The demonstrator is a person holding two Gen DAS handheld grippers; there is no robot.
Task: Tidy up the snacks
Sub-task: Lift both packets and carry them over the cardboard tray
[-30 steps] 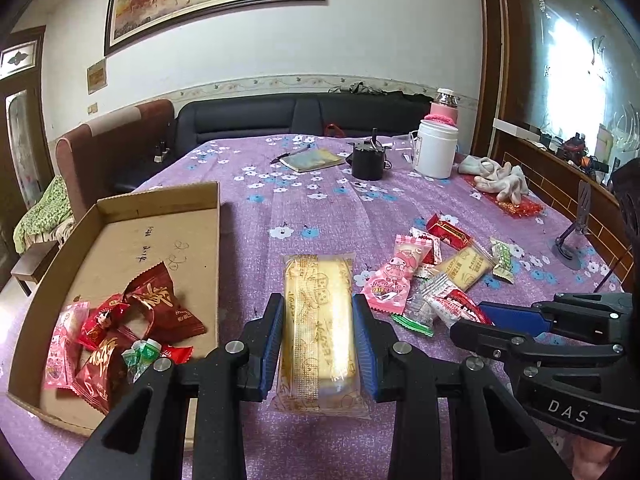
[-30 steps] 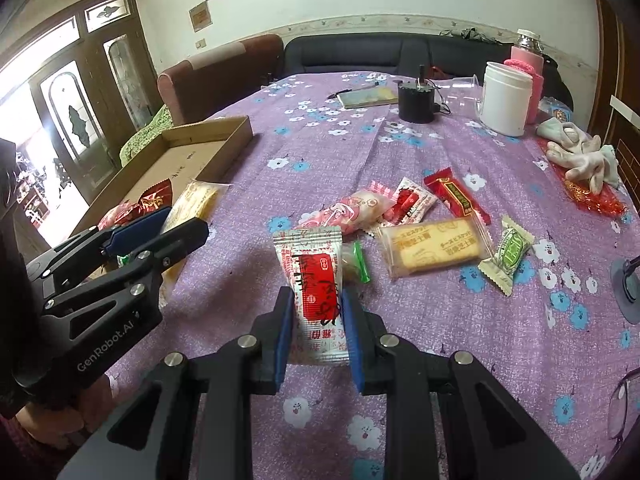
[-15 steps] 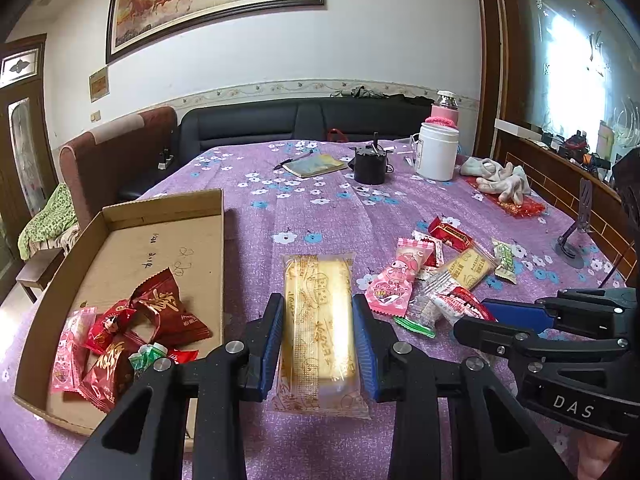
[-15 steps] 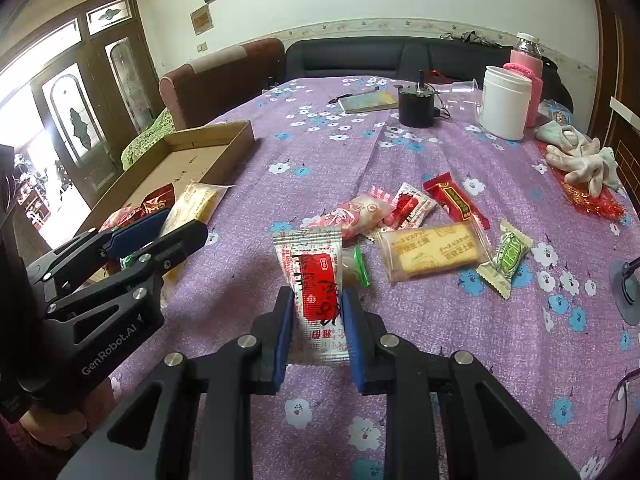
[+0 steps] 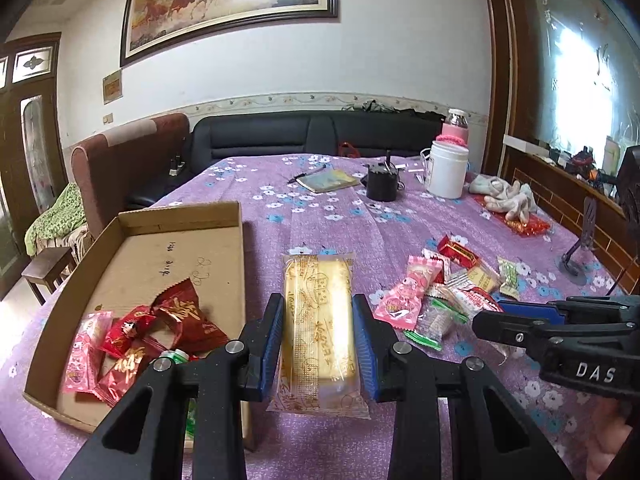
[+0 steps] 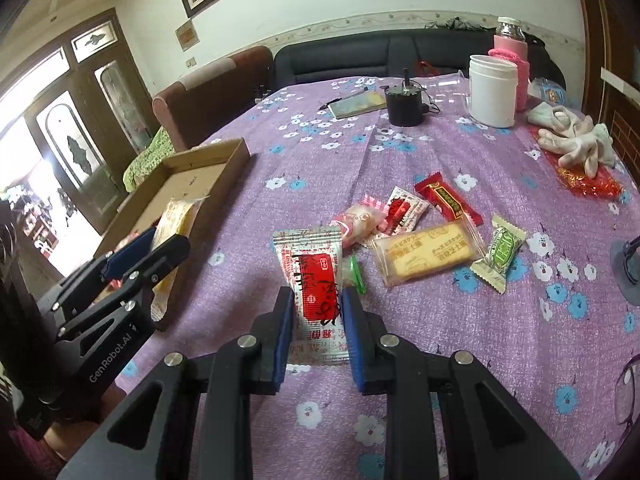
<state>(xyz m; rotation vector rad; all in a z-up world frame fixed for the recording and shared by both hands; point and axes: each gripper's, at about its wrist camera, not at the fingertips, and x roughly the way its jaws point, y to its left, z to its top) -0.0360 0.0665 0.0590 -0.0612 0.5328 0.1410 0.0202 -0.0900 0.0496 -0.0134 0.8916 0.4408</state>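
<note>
My left gripper is shut on a yellow cake packet and holds it above the purple cloth, just right of the cardboard tray. The tray holds several red and pink snack packets. My right gripper is shut on a white and red sachet, lifted over the cloth. A pile of loose snacks lies beyond it: a biscuit packet, a red bar, a green candy, pink packets. The left gripper shows in the right wrist view with the yellow packet over the tray's near edge.
A black cup, a white jar, a pink bottle, a notebook and white gloves stand at the table's far side. A sofa and armchair lie behind. A stand base sits at the right edge.
Both grippers have risen a little with their packets still held. The left gripper has shifted slightly toward the tray.
</note>
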